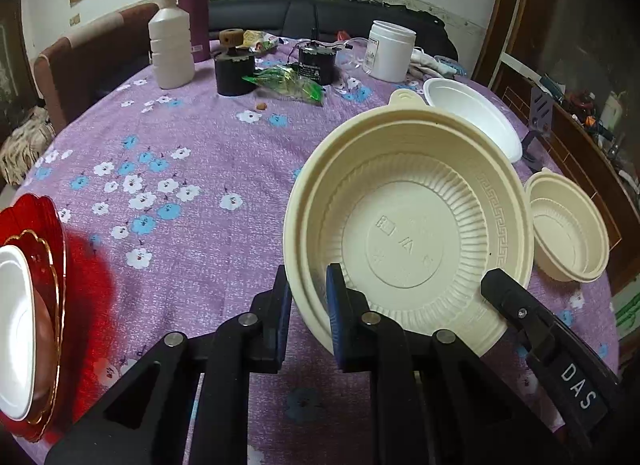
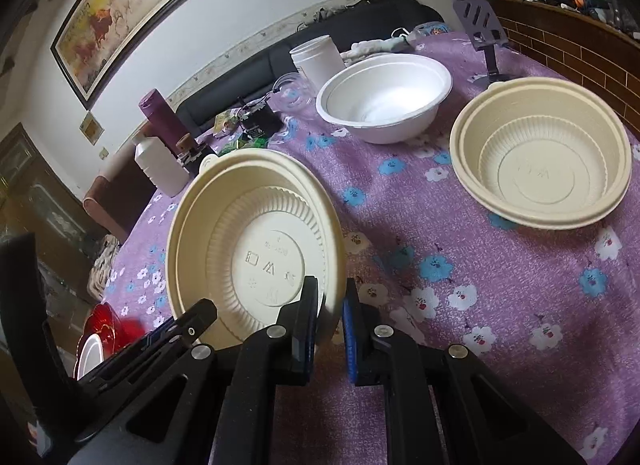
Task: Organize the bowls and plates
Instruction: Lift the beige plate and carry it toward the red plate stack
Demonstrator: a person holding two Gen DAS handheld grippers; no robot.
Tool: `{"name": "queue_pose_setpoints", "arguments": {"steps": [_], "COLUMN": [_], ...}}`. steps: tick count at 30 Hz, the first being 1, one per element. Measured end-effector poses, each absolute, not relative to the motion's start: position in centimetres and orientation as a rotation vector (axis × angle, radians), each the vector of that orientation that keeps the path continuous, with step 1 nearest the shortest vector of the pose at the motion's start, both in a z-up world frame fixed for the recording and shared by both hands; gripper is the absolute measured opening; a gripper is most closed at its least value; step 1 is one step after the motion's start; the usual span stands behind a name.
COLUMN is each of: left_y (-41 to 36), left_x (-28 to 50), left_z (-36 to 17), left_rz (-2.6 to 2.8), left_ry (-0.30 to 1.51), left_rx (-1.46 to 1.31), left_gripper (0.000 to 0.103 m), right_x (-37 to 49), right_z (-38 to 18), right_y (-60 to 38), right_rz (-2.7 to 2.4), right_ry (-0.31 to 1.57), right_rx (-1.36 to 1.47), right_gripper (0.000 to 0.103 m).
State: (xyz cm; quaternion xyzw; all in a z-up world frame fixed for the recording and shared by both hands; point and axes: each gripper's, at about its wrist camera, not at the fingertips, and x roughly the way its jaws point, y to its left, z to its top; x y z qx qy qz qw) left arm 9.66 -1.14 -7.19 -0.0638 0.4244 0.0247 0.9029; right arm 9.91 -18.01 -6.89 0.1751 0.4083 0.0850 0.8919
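Observation:
A large cream plastic bowl hangs tilted above the purple flowered tablecloth, held from both sides. My left gripper is shut on its left rim, and my right gripper is shut on the opposite rim. One finger of the right gripper shows at the bowl's right edge in the left wrist view. A second, smaller-looking cream bowl sits on the cloth to the right. A white bowl stands beyond it. At the left edge, a red plate carries a white dish.
At the far side of the table stand a white bottle, a purple flask, a black pot, a green bag, a dark jar and a white tub. A grey phone stand is at the right edge.

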Motion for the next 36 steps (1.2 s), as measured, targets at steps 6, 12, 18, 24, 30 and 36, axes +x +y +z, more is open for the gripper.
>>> {"name": "queue_pose_setpoints", "arguments": {"steps": [6, 12, 18, 24, 30, 36], "left_y": [-0.7, -0.9, -0.9, -1.0, -0.9, -0.6], "left_x": [9.6, 9.5, 9.4, 9.0, 8.9, 8.5], "left_z": [-7.6, -7.7, -7.7, -7.5, -7.3, -7.2], "left_rz": [0.056, 0.061, 0.063, 0.063, 0.069, 0.078], "left_ry": [0.854, 0.822, 0.805, 0.779, 0.774, 0.763], "left_rx": [-0.15, -0.142, -0.136, -0.134, -0.136, -0.136], "left_gripper": [0.015, 0.015, 0.015, 0.015, 0.015, 0.015], "right_x": [9.7, 9.7, 9.6, 9.0, 9.0, 8.8], "right_z": [-7.3, -7.6, -7.6, -7.2, -7.0, -6.9], "right_y": [-17.7, -17.6, -17.6, -17.4, -17.3, -17.0], "right_rz": [0.19, 0.196, 0.195, 0.196, 0.202, 0.21], "right_ry": [0.819, 0.785, 0.77, 0.736, 0.728, 0.711], "right_rx": [0.361, 0.359, 0.357, 0.338, 0.333, 0.322], "right_gripper": [0.012, 0.012, 0.012, 0.012, 0.012, 0.012]}}
